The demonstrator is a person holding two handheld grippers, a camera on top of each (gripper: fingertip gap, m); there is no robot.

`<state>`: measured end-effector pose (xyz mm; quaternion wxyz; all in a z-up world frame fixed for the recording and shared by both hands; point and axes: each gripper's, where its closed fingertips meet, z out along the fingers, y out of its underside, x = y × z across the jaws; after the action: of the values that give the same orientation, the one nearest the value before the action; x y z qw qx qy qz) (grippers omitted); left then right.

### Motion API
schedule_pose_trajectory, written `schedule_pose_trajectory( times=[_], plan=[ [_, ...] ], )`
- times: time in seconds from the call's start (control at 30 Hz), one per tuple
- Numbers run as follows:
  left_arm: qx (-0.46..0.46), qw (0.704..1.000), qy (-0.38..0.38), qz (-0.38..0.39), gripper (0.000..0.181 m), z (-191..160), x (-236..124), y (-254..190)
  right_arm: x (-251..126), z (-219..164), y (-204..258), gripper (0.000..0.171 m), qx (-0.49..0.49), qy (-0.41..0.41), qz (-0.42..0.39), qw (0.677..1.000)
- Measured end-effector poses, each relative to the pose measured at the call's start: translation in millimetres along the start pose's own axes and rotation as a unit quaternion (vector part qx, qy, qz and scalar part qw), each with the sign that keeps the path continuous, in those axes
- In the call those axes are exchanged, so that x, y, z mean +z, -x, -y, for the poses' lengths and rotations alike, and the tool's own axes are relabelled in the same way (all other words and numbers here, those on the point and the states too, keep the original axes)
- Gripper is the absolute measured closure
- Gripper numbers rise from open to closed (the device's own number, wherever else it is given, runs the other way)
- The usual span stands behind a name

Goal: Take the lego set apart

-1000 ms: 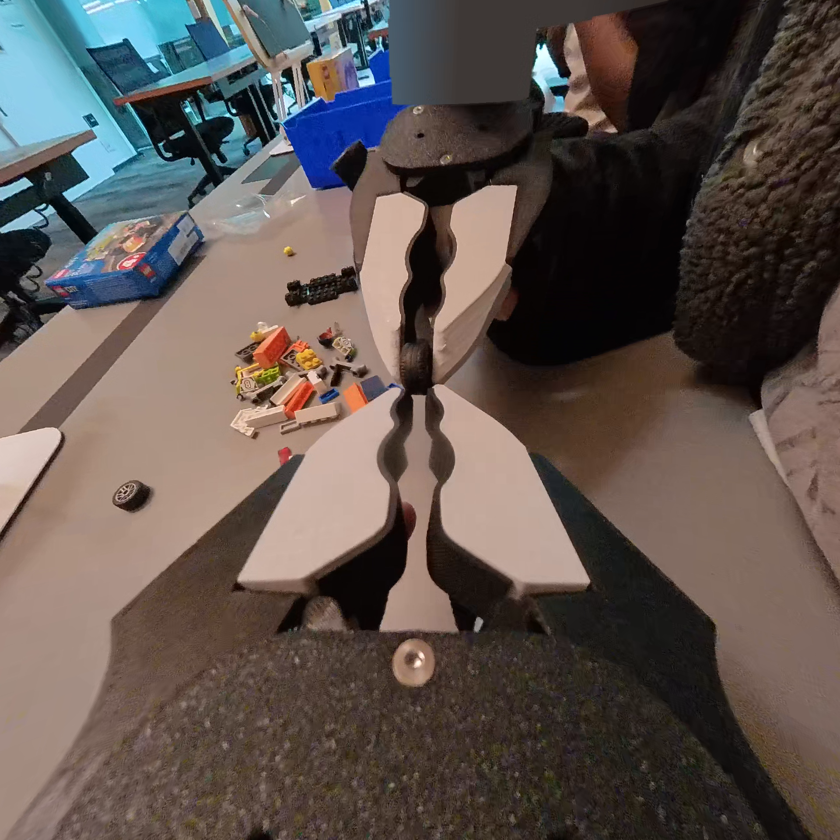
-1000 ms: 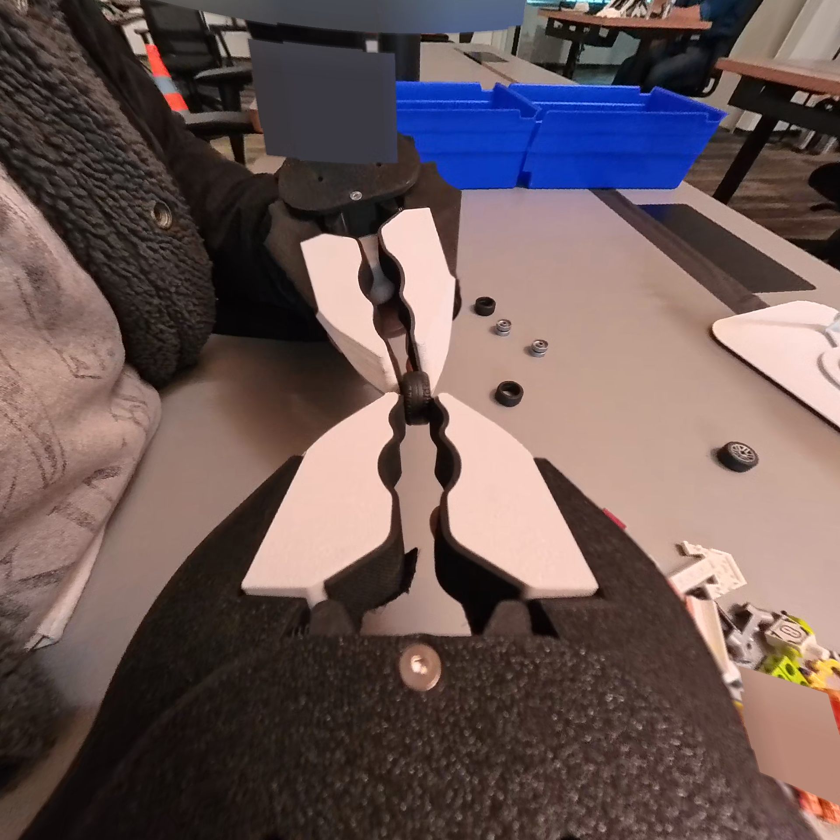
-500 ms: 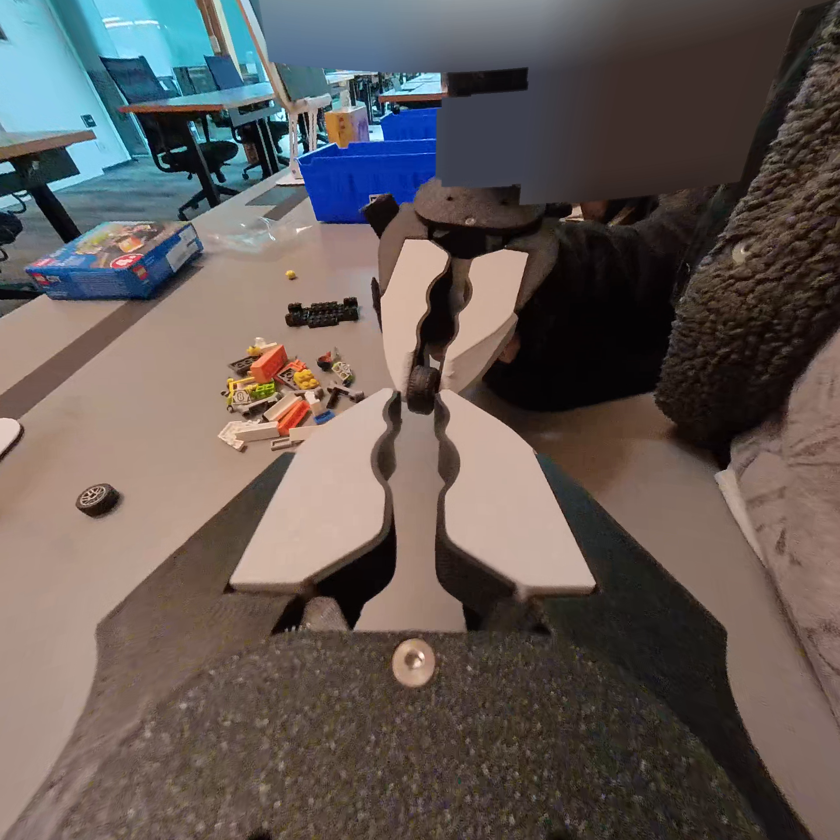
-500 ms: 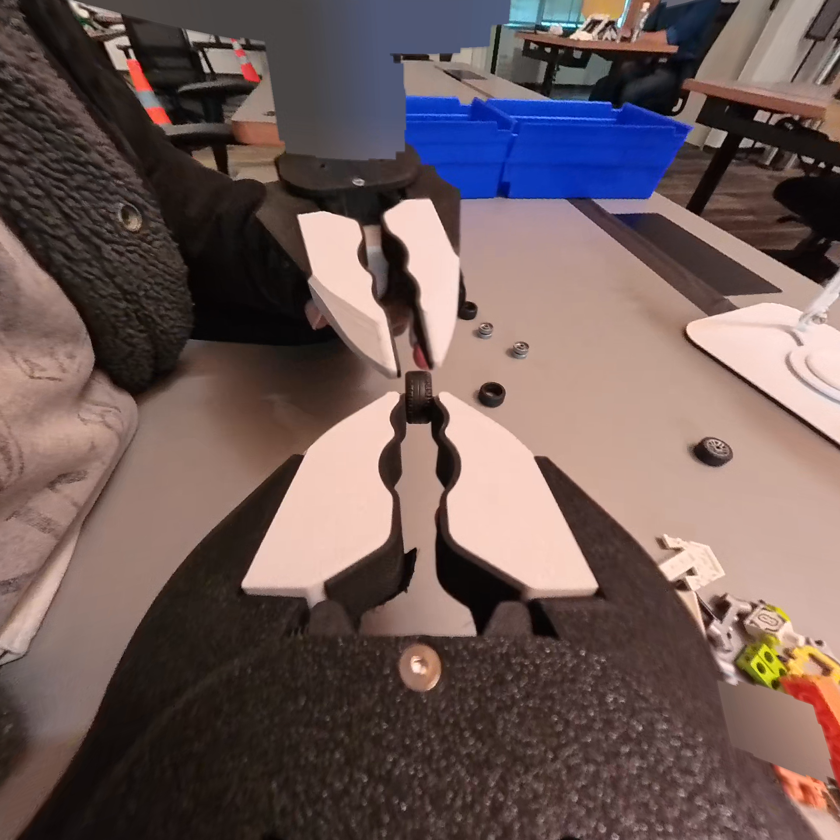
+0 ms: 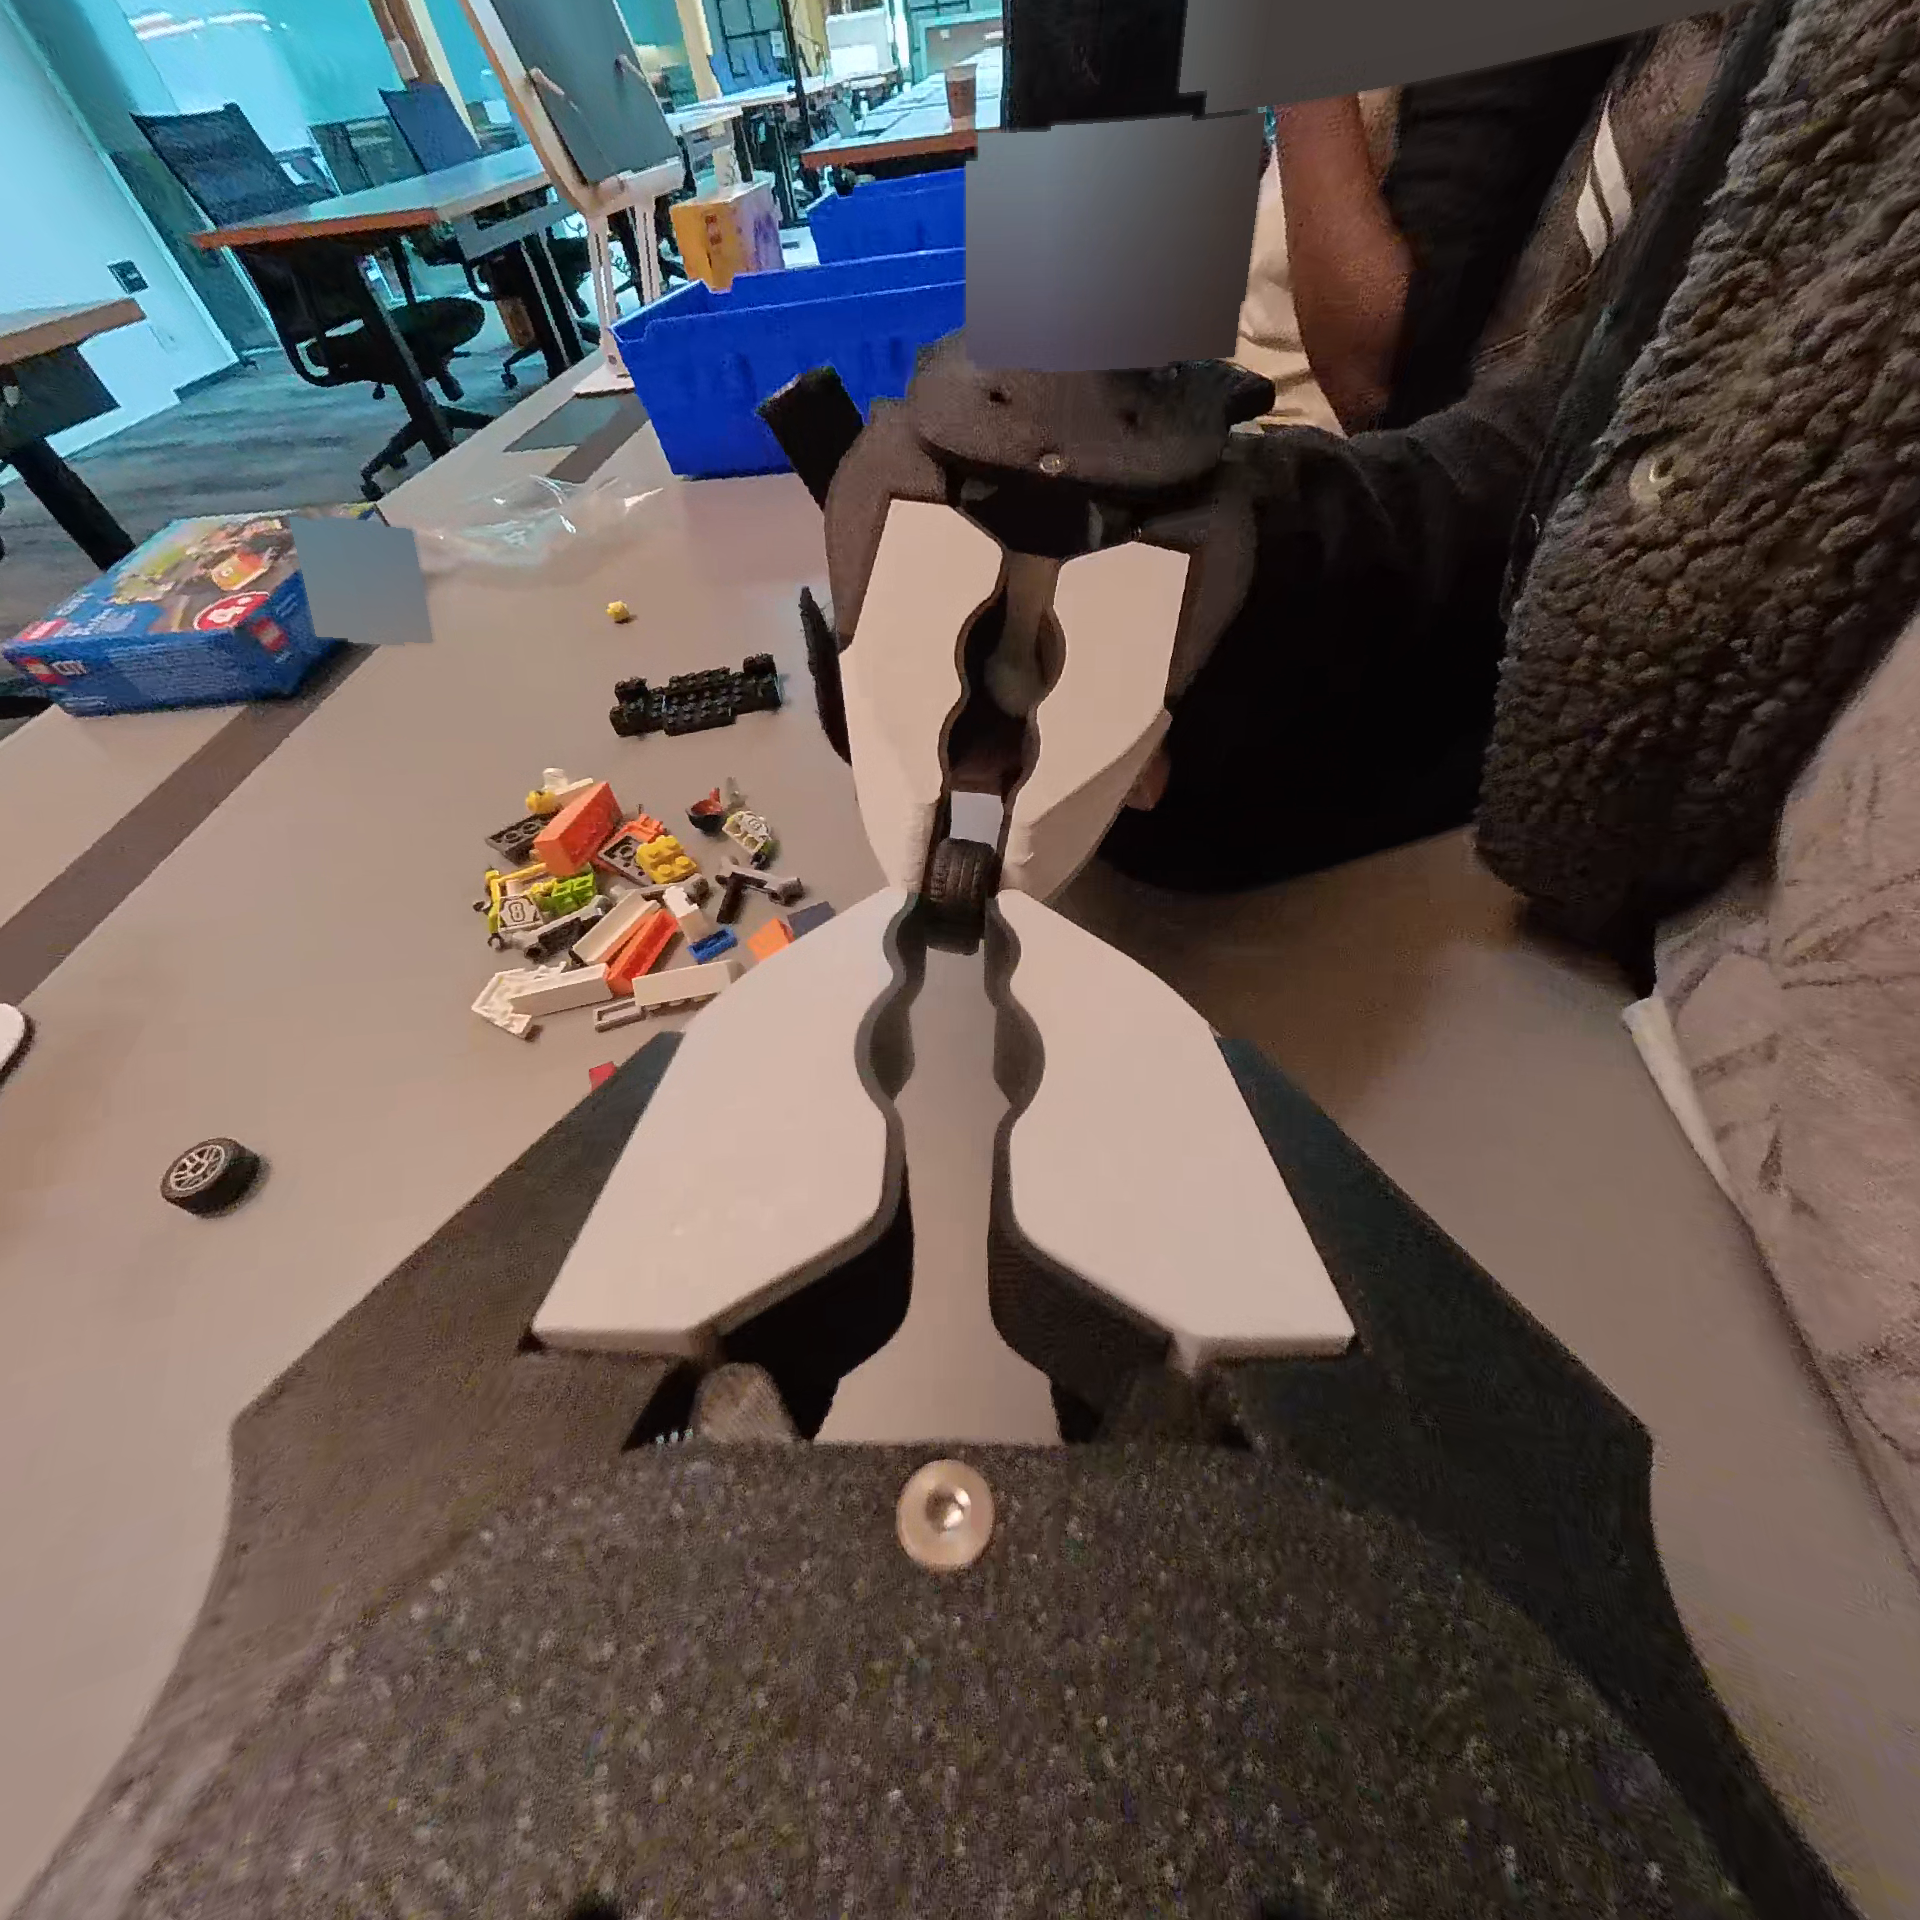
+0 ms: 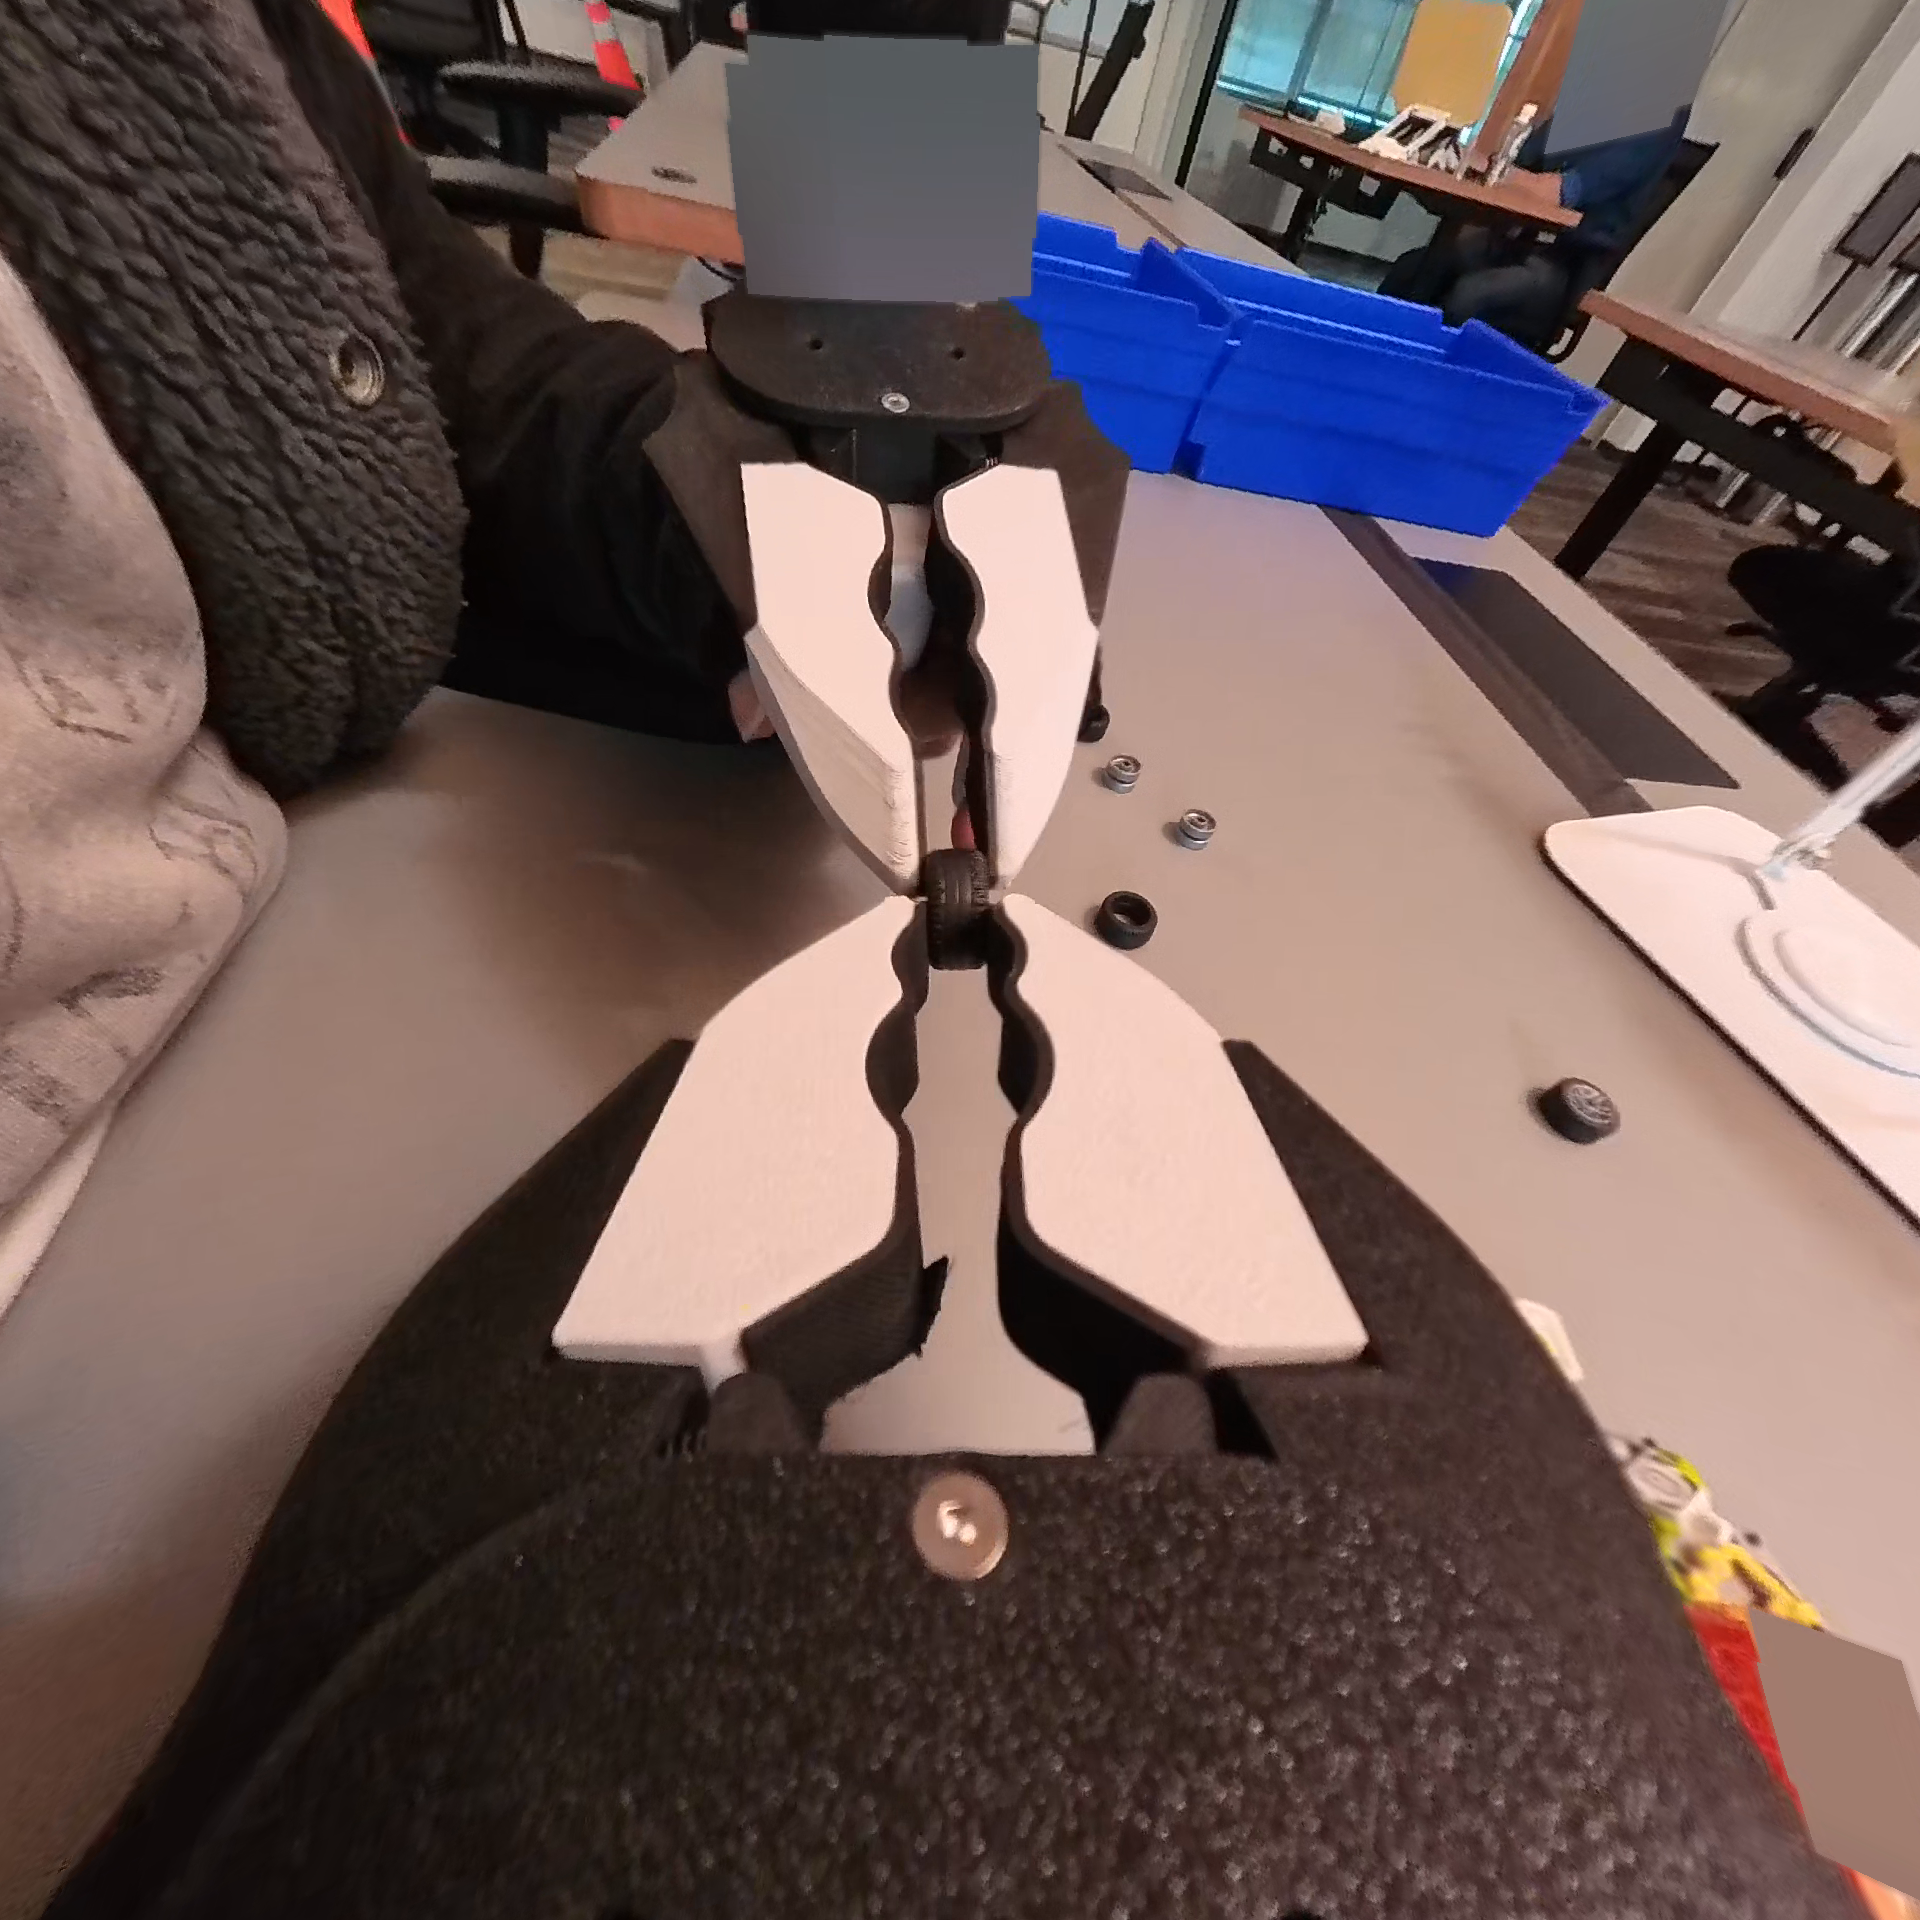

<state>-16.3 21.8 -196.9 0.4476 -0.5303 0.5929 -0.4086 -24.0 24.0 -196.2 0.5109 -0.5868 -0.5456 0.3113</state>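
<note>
Wheel [image 5: 958, 879] held above the desk [image 5: 312, 1039], tread facing both cameras, axle running sideways; left gripper [image 5: 951, 925] and right gripper [image 6: 958, 935] meet tip to tip, both jaws clenched on it.

In the left wrist view, the small wheel [image 5: 958, 878] sits mid-frame between the tips of the two hand-held grippers, one [image 5: 951, 920] below, the other [image 5: 966, 847] above. Left of them on the worktop [image 5: 312, 1039] lies the heap of loose bricks [image 5: 634, 904], a lone wheel [image 5: 210, 1174] lower left, a box [image 5: 166, 629] upper left, bins [image 5: 790, 343] behind.
</note>
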Motion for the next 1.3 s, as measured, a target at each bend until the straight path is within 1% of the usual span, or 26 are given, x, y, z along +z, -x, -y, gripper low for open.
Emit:
schedule_pose_trajectory(
  times=[0.17,0.33,0.83,1.1,1.3],
  plan=[
    [0.033,0.999,0.009,0.013,0.171,-1,0,0,0,0,0,0.161,-0.045,0.008,-0.018,0.999],
    [0.061,0.998,0.016,0.028,0.171,-2,0,0,0,0,-2,0.161,-0.065,0.014,-0.031,0.997],
    [0.05,0.997,0.019,0.064,0.172,-4,0,7,1,1,0,0.162,-0.016,0.03,-0.047,0.998],
    [0.064,0.994,0.037,0.085,0.172,-10,1,11,4,-5,-1,0.162,-0.003,0.043,-0.061,0.997],
    [0.063,0.993,0.051,0.08,0.172,-16,1,11,7,-10,1,0.162,-0.002,0.057,-0.064,0.996]
  ],
)
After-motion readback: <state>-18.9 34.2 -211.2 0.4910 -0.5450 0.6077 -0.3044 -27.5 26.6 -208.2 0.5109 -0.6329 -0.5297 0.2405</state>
